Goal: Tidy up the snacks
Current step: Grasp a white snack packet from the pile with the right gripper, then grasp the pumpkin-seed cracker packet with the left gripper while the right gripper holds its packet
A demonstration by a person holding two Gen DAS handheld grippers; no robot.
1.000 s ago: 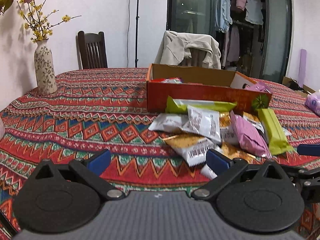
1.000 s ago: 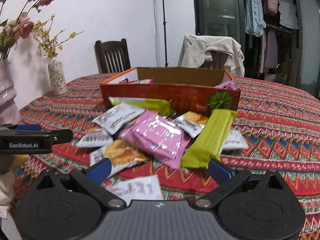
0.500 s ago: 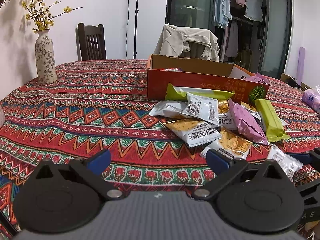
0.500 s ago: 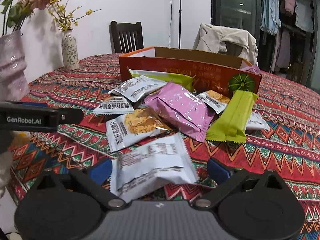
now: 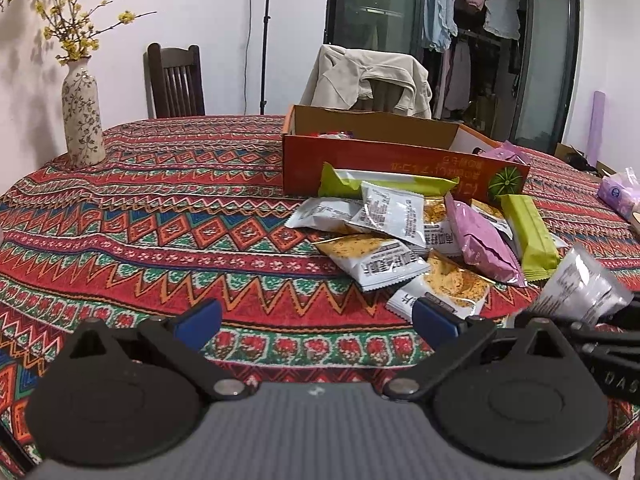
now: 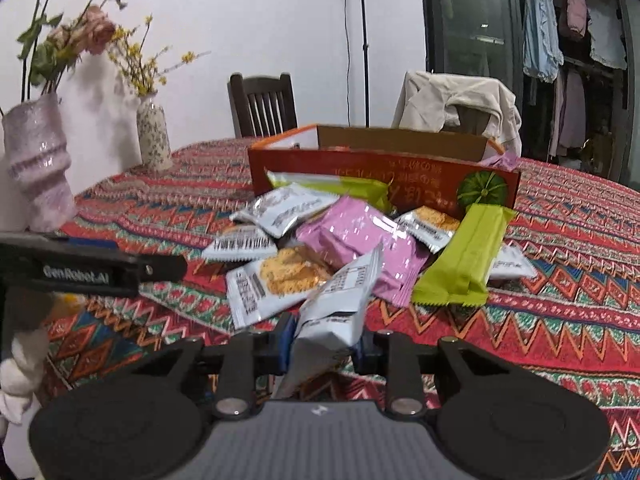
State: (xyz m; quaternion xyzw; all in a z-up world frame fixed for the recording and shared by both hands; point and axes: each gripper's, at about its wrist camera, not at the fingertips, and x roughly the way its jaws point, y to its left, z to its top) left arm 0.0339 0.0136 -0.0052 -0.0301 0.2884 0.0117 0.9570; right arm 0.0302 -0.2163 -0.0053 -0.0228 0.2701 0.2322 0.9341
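Where half a second ago the white foil snack packet [image 6: 338, 312] lay flat on the patterned red tablecloth [image 6: 560, 264] between spread fingers, the right gripper [image 6: 322, 346] has now pressed together on it and tilted it up off the cloth. To its left, the left gripper [image 5: 316, 322] stays spread wide over bare cloth, holding nothing. Ahead of the right gripper lies the loose heap of packets: a white packet printed with golden crackers [image 6: 276, 280] just beyond the fingertips, a pink foil pouch [image 6: 360, 244] behind it, a lime-green wrapped bar [image 6: 464, 260] further right. Beyond the heap stands the open orange cardboard box [image 6: 400, 172].
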